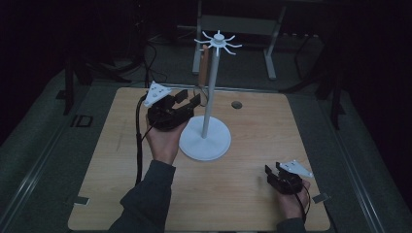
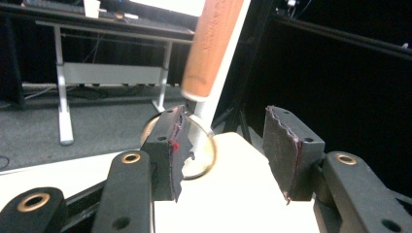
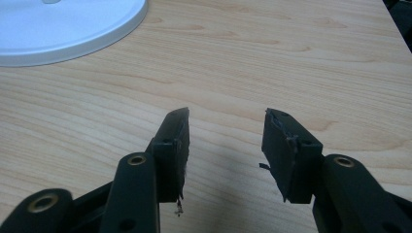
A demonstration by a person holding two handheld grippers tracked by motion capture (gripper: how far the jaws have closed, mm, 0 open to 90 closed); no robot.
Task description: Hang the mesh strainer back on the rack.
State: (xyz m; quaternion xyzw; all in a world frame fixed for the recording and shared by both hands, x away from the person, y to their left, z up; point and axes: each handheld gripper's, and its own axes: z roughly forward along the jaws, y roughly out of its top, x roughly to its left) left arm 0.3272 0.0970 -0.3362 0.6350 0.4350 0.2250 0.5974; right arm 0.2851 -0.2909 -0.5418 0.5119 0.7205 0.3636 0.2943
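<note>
Left gripper [image 1: 188, 100] fingers released, wooden-handled utensil [image 2: 212, 48] just beyond them; right gripper [image 3: 226, 145] fingers released.

The room is dim, and its far walls are lost in black. A light wood surface [image 1: 252, 194] stands on grey carpet floor [image 1: 29, 145]. Beyond its far edge stands a desk with white legs [image 1: 270, 48], and dark cables [image 1: 150, 53] trail on the floor near the far left corner.
</note>
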